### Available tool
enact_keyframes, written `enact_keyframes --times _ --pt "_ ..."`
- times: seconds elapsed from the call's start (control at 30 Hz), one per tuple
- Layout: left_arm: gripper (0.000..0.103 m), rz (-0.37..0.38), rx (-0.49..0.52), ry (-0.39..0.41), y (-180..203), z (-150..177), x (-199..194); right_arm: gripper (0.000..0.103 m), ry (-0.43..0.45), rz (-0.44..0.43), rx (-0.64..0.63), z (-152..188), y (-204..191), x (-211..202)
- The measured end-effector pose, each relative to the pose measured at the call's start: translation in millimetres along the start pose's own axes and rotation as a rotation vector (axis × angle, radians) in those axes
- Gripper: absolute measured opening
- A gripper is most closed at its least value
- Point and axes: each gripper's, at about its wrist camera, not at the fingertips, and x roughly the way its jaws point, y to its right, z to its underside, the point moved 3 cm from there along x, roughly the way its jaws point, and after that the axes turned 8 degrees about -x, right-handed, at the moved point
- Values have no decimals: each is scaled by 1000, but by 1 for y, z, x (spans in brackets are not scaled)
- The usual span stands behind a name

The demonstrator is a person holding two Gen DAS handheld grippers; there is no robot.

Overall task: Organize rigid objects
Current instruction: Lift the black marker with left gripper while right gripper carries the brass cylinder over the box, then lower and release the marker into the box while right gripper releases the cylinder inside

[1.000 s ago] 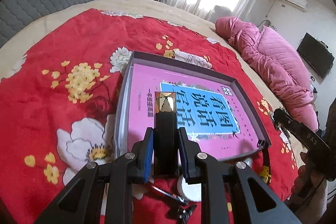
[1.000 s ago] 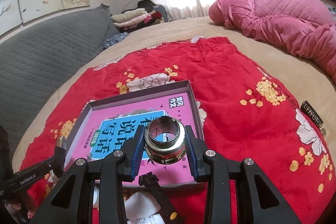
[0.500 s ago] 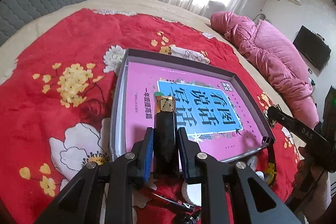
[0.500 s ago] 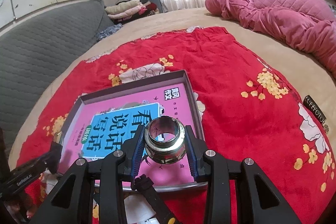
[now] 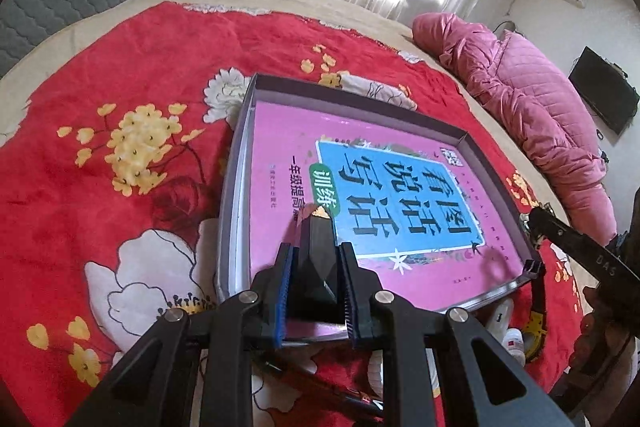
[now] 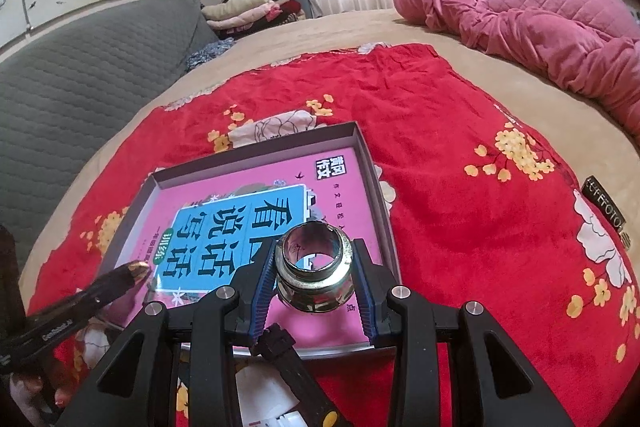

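Left gripper point(image 5: 314, 289): clamped on a dark block with a gold tip point(image 5: 316, 259), held upright between the blue-lined fingers point(image 5: 283, 291). The block's gold end hangs over the near left part of the shallow box point(image 5: 236, 163), above the pink book point(image 5: 280, 147) lying flat inside it. In the right wrist view the same gold tip point(image 6: 138, 269) shows at the box's near left corner; whether it touches the book cannot be told.

Right gripper point(image 6: 314, 281): clamped on a shiny metal ring fitting point(image 6: 314, 267), open end facing the camera, one finger on each side. The fitting hangs over the near right part of the box point(image 6: 362, 143), above the book's cover point(image 6: 240, 223).

The box sits on a red flowered blanket point(image 6: 460, 131) spread over a bed. The book fills most of the box floor, leaving a narrow strip along the left wall.

Just beyond the box's near edge, on the blanket, lie a white bottle point(image 5: 504, 311) and a black and yellow strap point(image 5: 536, 315). A black label tag point(image 6: 604, 203) lies on the blanket well to the right. A pink quilted coat point(image 6: 540, 23) lies along the bed's far right side.
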Motion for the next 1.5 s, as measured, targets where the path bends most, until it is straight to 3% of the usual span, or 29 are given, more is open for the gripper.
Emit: enact_keyframes --times 0.37,1.5 --pt "23 -46 90 -2 11 9 3 38 -45 22 -25 3 0 12" --pt "23 -38 91 -3 10 10 0 38 -198 133 -87 13 2 25"
